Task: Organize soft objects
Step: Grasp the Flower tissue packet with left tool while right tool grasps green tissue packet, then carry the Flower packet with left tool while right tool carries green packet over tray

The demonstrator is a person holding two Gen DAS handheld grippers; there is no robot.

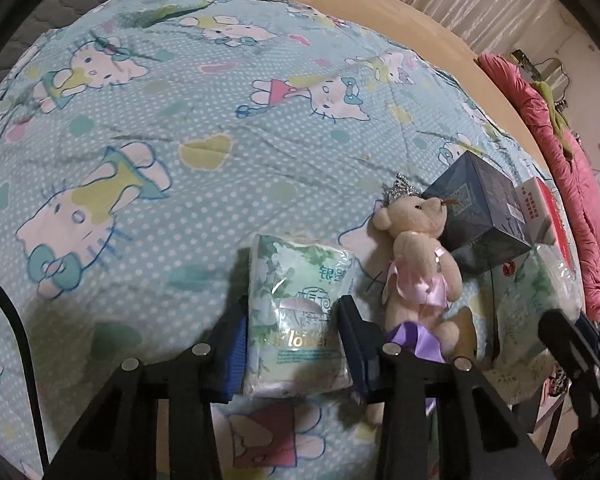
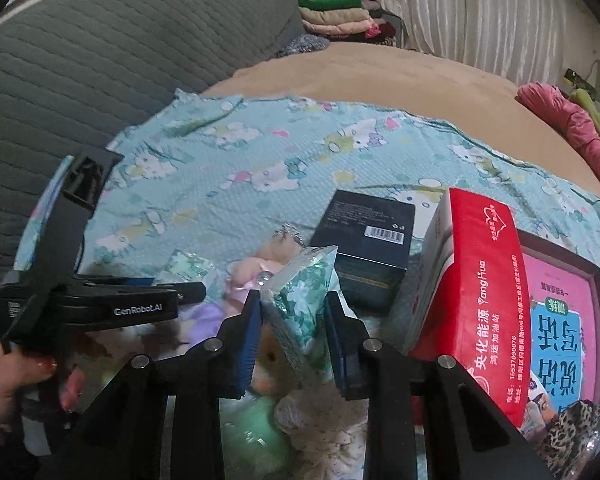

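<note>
Tissue pack [image 1: 300, 312] clamped between left gripper [image 1: 292, 320] pads, low over cartoon-print sheet [image 1: 180, 128] — teddy bear [image 1: 416, 264] just beside, dark box [image 1: 480, 212] beyond, second tissue pack [image 2: 300, 300] pinched in right gripper [image 2: 292, 312] — red carton [image 2: 476, 304] alongside.

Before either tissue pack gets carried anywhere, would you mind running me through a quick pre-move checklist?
1. Left tool shut on its tissue pack: ok, both pads press its sides.
2. Right tool shut on the second tissue pack: ok, pinched near a corner.
3. Right grip secure for a long carry: cannot tell, only the pack's end sits between the pads.
4. Teddy bear free of the left tool: ok, it lies beside it, not between the pads.
5. Dark box and red box clear of both packs: cannot tell.
</note>
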